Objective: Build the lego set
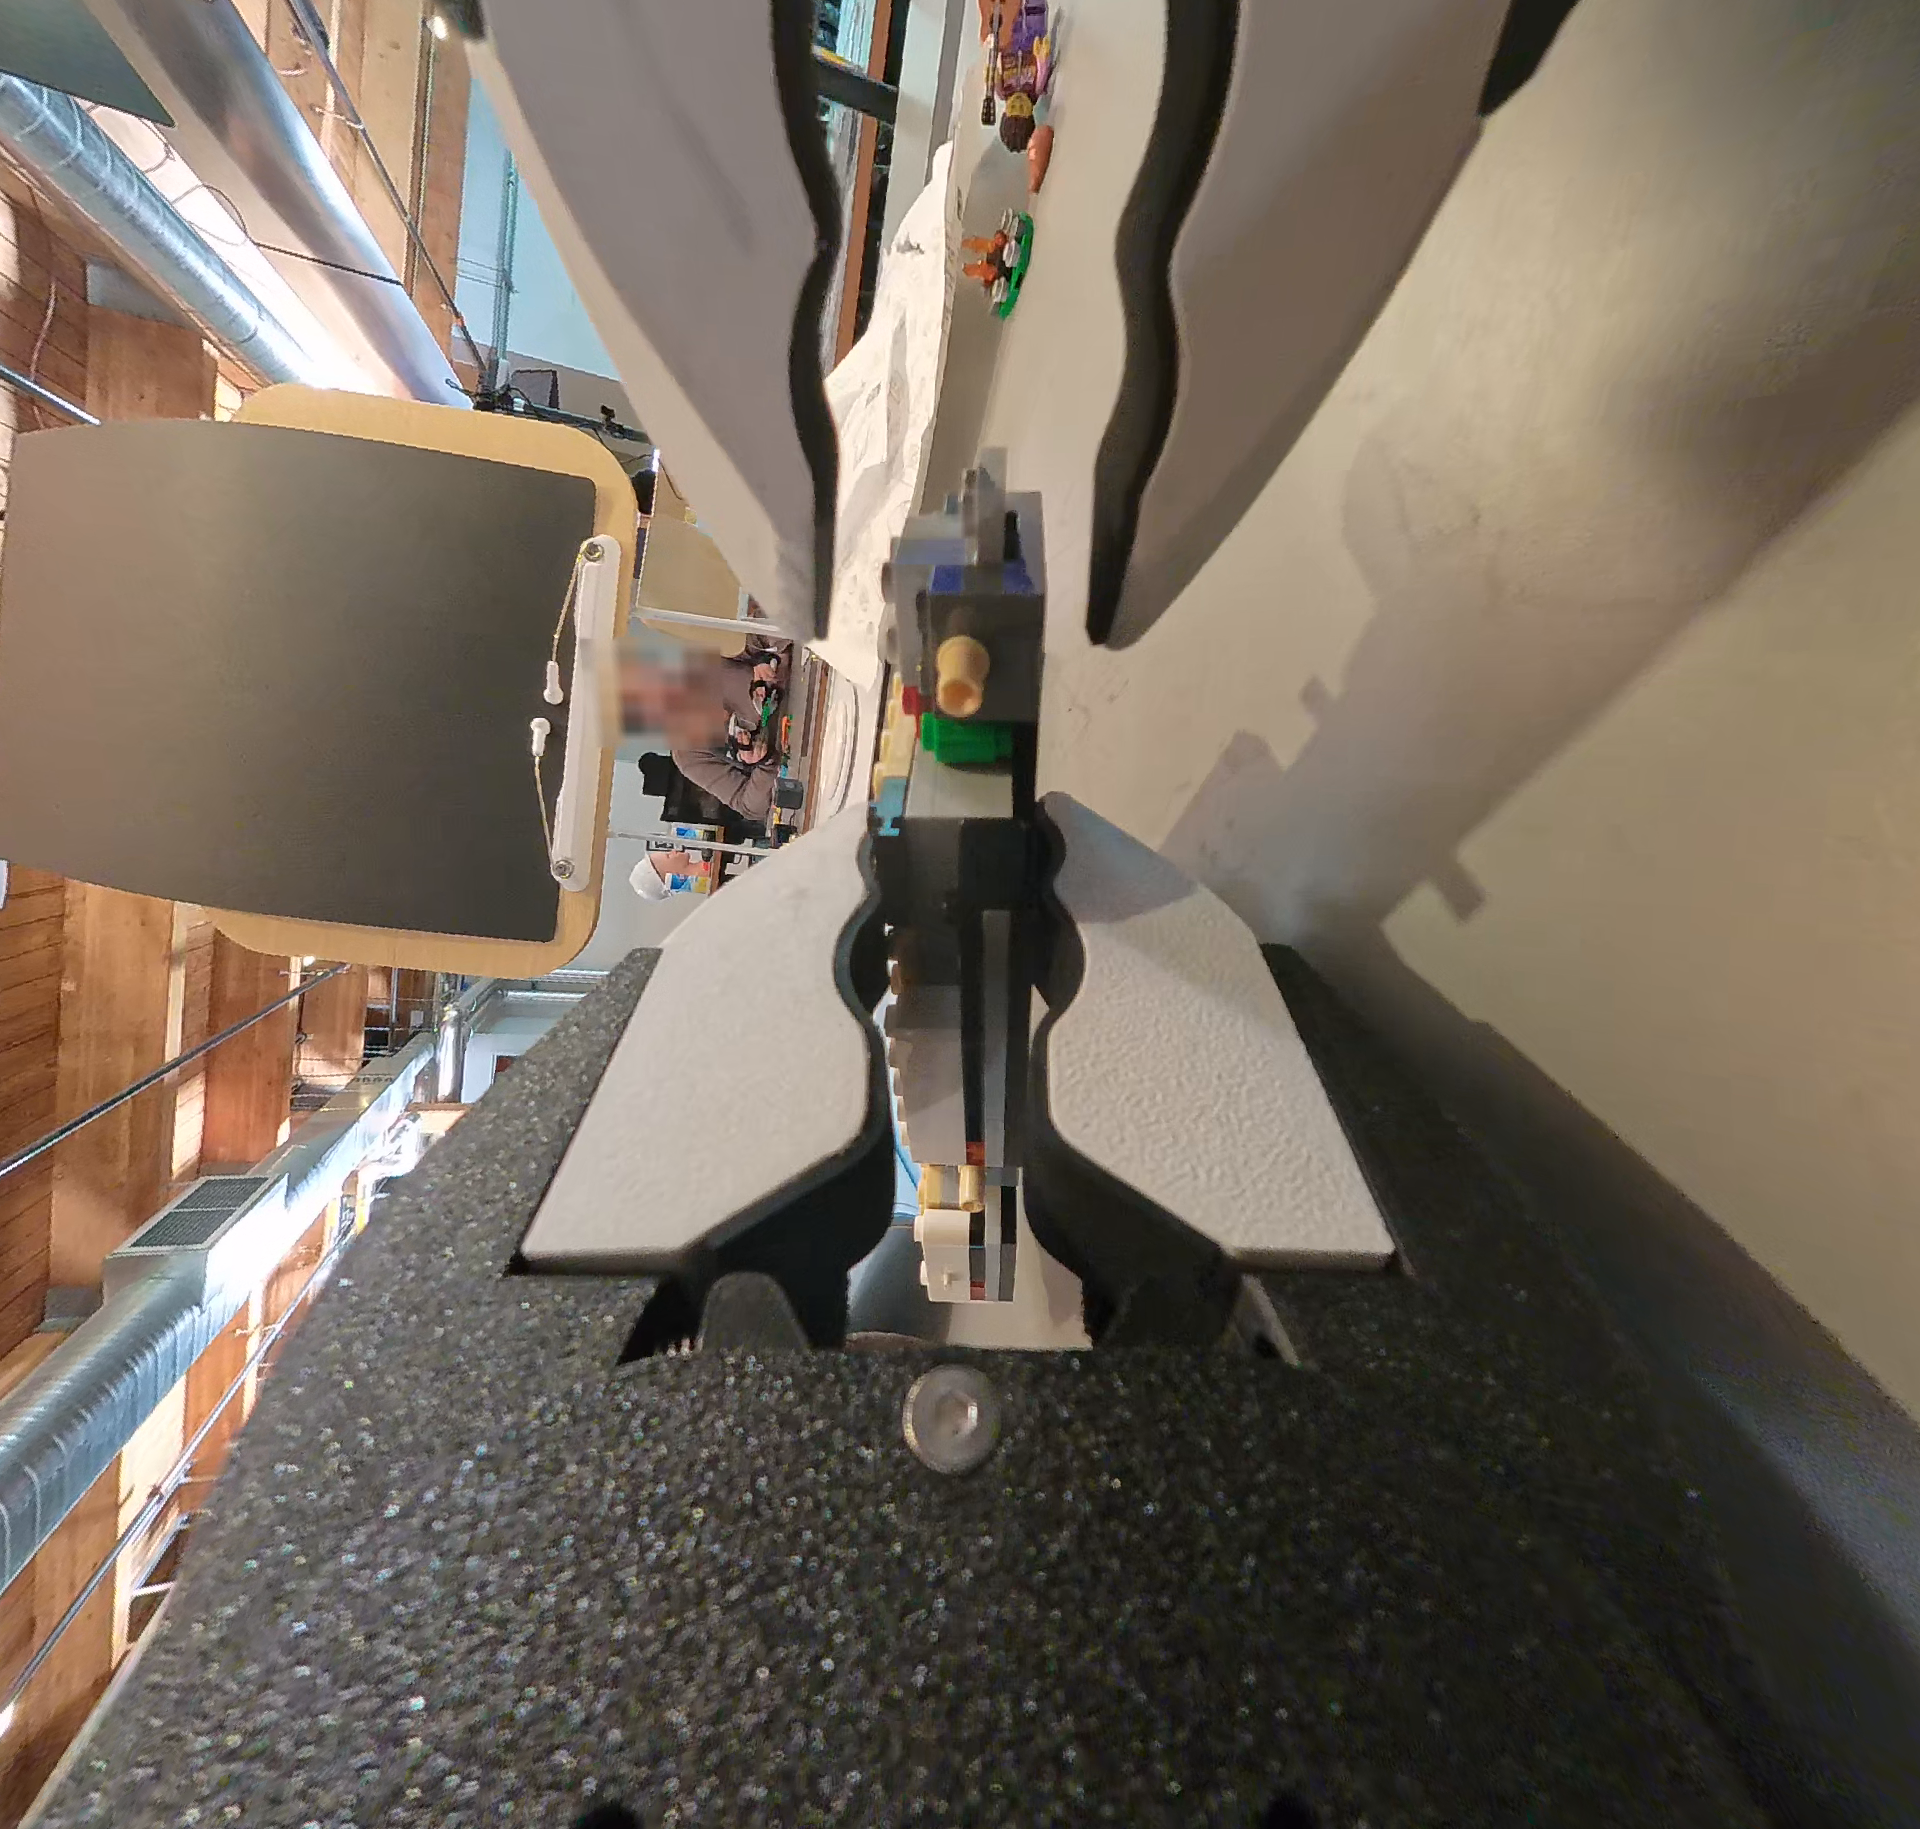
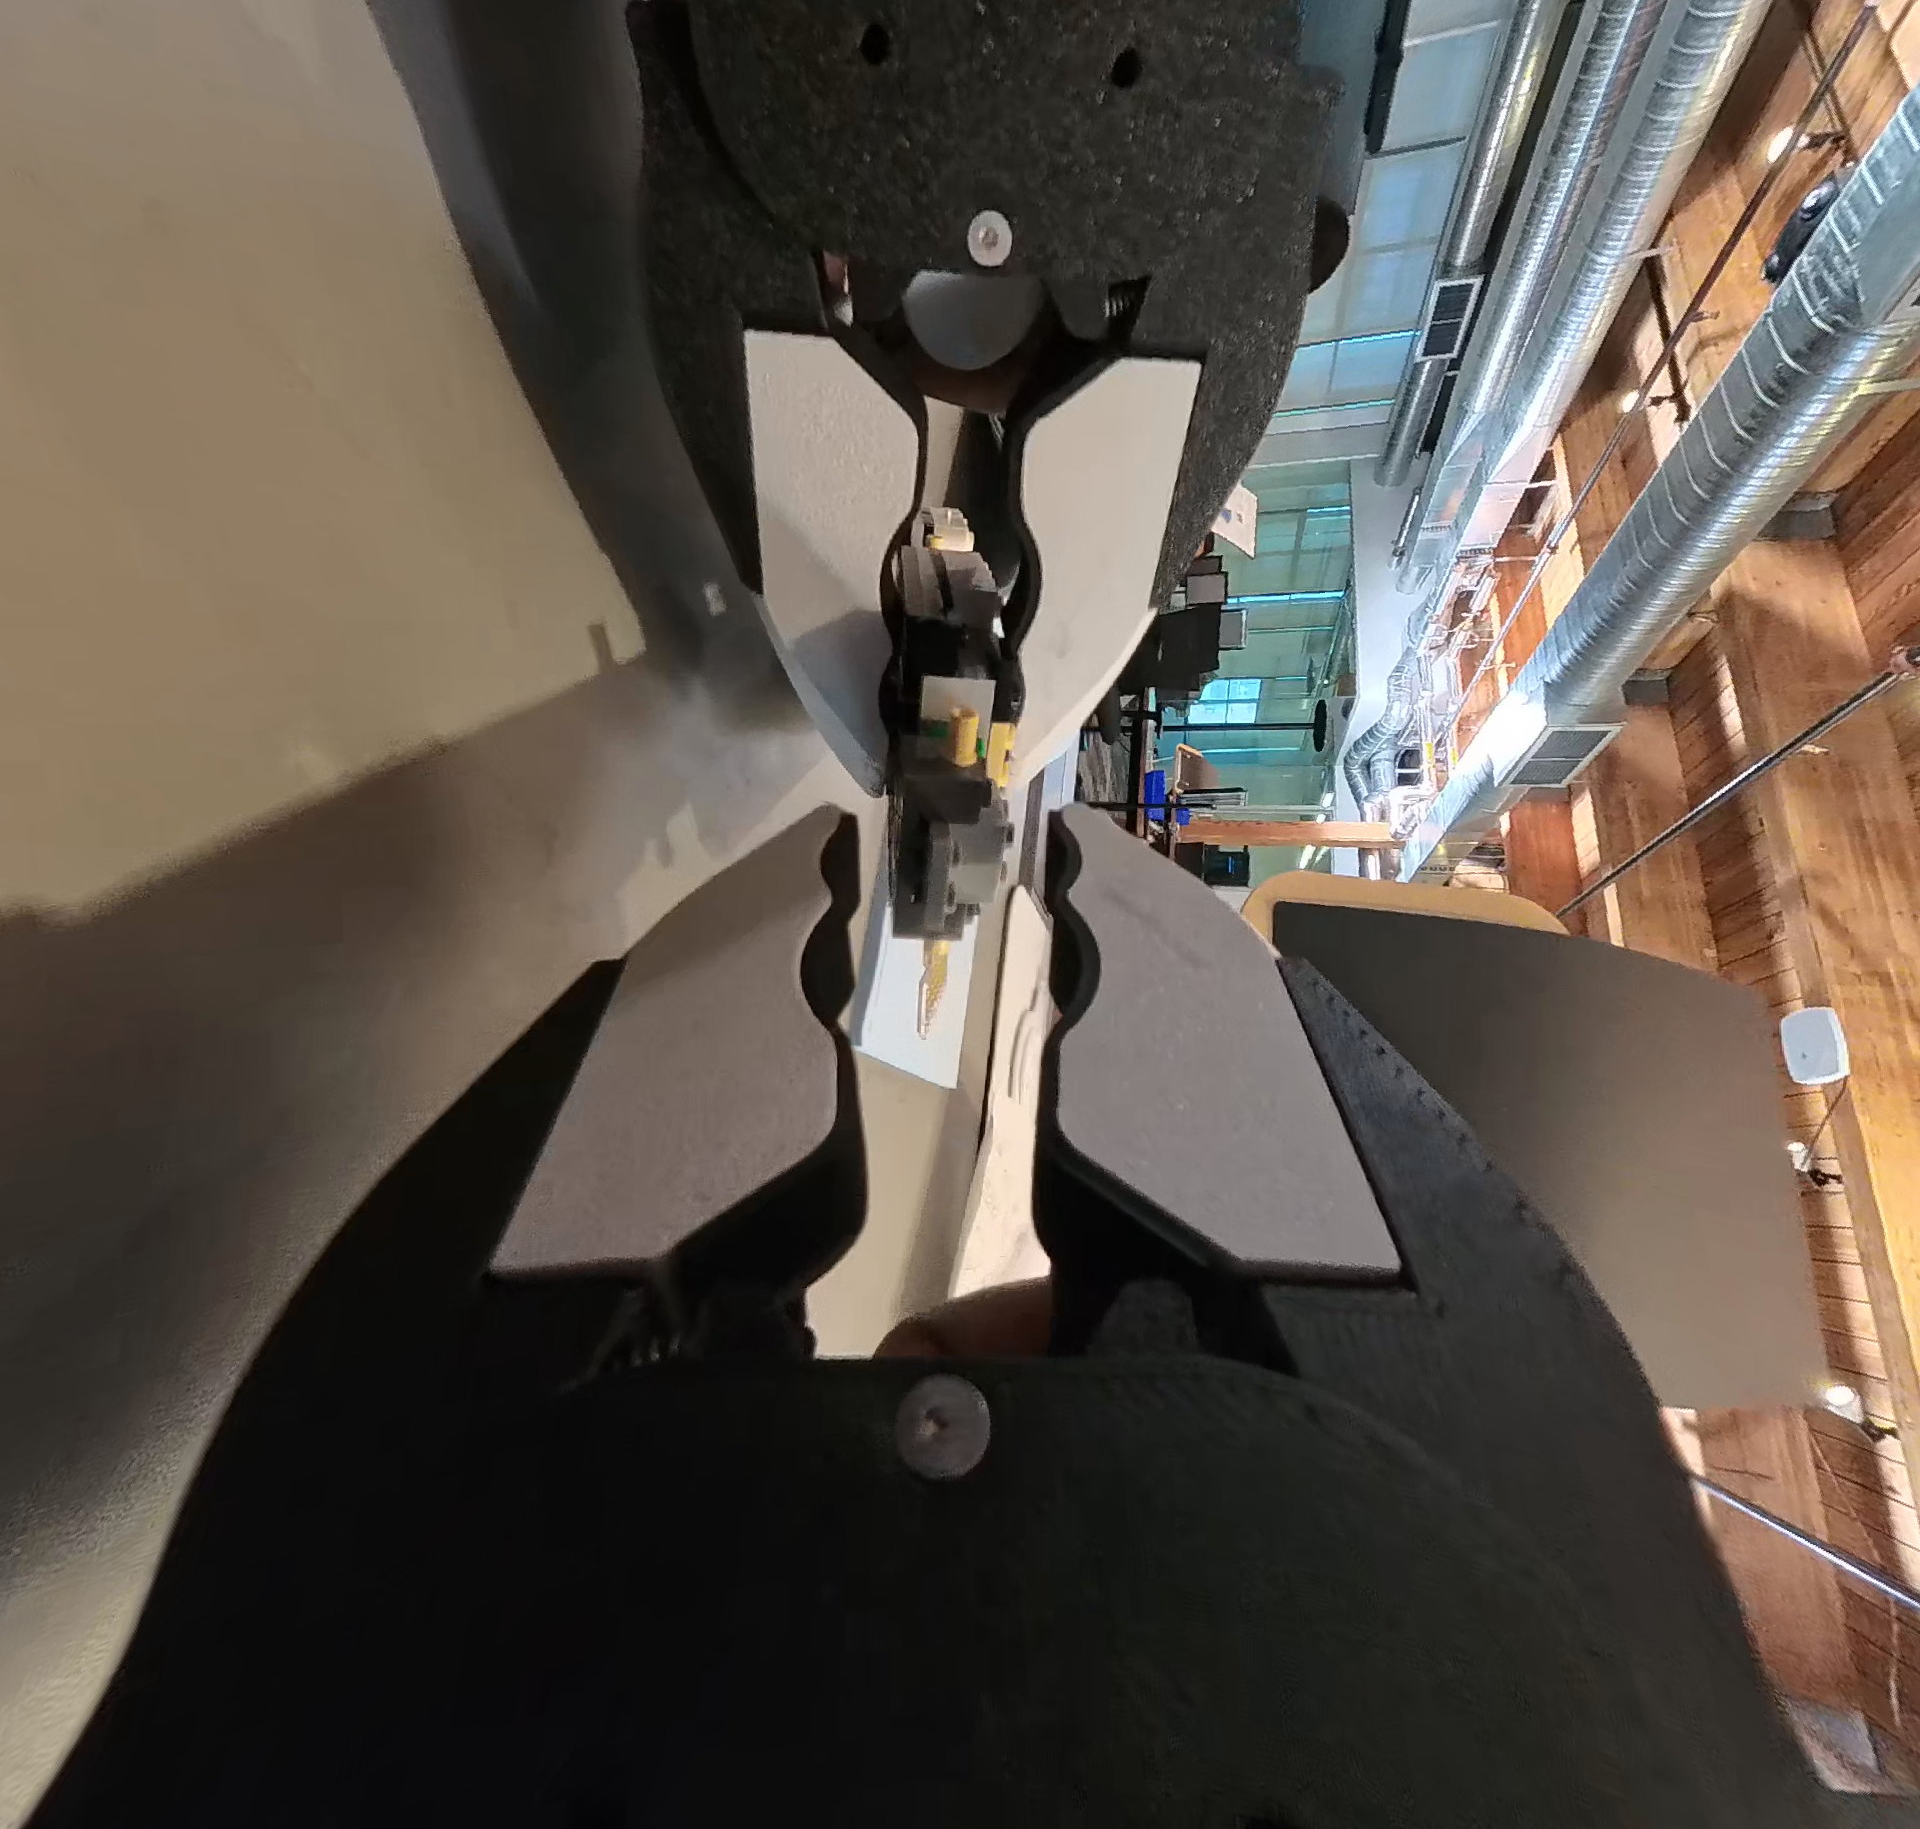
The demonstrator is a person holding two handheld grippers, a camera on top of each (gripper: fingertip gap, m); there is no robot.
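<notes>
One brick model (image 1: pixel 961 844), long axis along the L gripper's fingers. L gripper (image 1: pixel 956 844) is clamped on its dark middle, both pads pressing. The model's free end points to the R gripper (image 2: pixel 951 844), whose jaws stand apart on either side of that end w/o touching it. Beyond the model on the table (image 1: pixel 1455 429): approx. 2 small toy groups (image 1: pixel 1013 65), 1 paper sheet (image 1: pixel 894 408).

We were in a large open workspace, loft-like: exposed silver ventilation ducts (image 2: pixel 1683 491) ran under timber ceilings (image 2: pixel 1787 844), glass partitions (image 2: pixel 1340 408) stood behind, and people sat working at distant tables (image 1: pixel 727 740).
</notes>
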